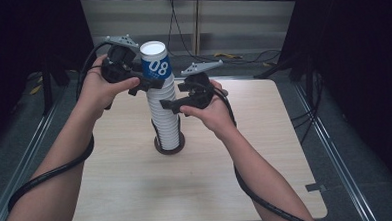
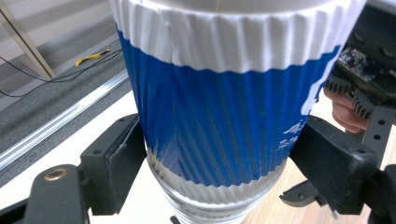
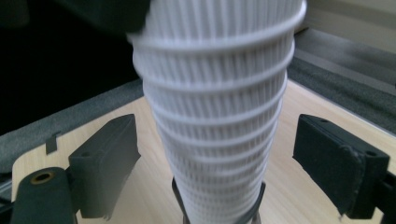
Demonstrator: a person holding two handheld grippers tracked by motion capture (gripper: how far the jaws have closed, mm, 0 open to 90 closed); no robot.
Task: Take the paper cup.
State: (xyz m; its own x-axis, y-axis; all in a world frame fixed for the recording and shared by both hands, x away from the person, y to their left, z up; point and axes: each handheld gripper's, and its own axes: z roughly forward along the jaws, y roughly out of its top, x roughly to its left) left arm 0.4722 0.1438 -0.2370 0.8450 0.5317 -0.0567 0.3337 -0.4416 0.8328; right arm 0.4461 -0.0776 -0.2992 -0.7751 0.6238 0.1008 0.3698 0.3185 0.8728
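Standing on a light wooden table (image 1: 137,193) near its middle – a tall stack of white ribbed cups (image 1: 165,119), foot set in a dark ring holder (image 1: 169,145). Topping it, a blue-banded cup (image 1: 156,62), clamped low between the left gripper (image 1: 145,85) jaws. Flanking the stack lower down – the right gripper (image 1: 169,104), jaws apart, clear of the ribs.

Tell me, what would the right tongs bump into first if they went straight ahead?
Probably the stack of white cups. It stands right between the open jaws of the right tongs, which do not touch it, though how near it is stays unclear.
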